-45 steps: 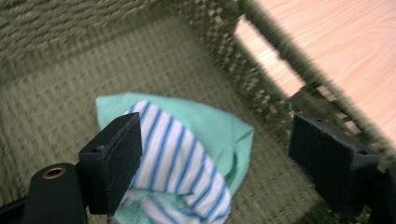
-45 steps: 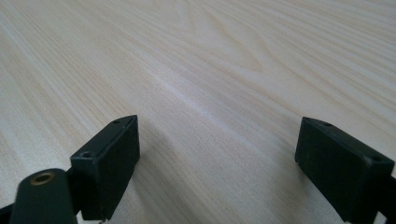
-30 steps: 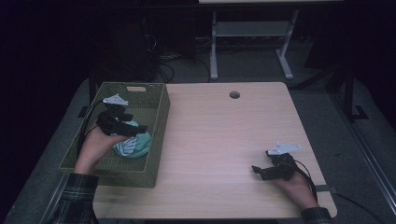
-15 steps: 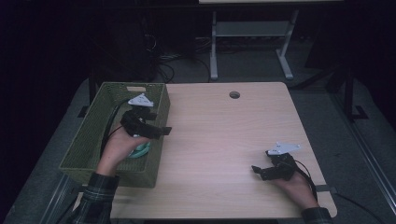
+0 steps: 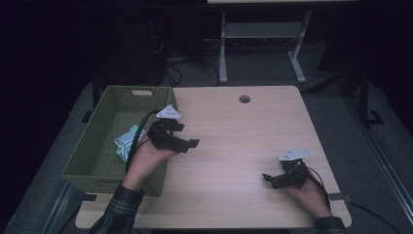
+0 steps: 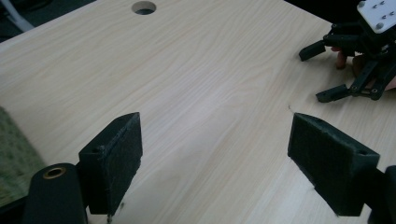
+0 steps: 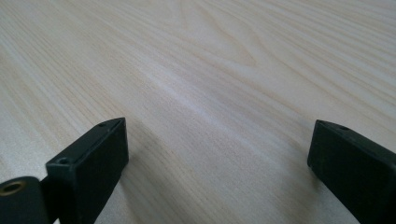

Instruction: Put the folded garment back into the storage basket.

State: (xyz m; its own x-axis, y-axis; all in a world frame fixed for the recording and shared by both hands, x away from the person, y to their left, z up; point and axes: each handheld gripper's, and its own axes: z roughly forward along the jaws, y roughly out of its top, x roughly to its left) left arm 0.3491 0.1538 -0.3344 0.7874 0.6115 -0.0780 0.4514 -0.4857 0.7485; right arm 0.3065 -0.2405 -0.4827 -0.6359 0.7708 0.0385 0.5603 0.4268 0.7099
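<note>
My left gripper [image 5: 187, 135] hangs open just right of the green woven basket [image 5: 87, 146], over the wooden table [image 5: 234, 136]. In the left gripper view its jaws stand wide apart around bare wood [image 6: 215, 140], with nothing between them. A striped teal and white cloth [image 5: 127, 141] lies crumpled inside the basket, apart from that gripper. My right gripper [image 5: 272, 181] rests low near the table's front right, also seen far off in the left gripper view [image 6: 327, 70]. Its jaws have just been opening further and stand open over bare wood [image 7: 217, 144].
A round cable hole [image 5: 244, 99] sits near the table's far edge. A corner of the basket [image 6: 14, 154] shows at the left of the left gripper view. Beyond the table stand a white metal frame [image 5: 258, 44] and cables on the dark floor.
My left gripper has come out of the basket and moved right over the table. The cloth has stayed in the basket. The right hand has kept its place.
</note>
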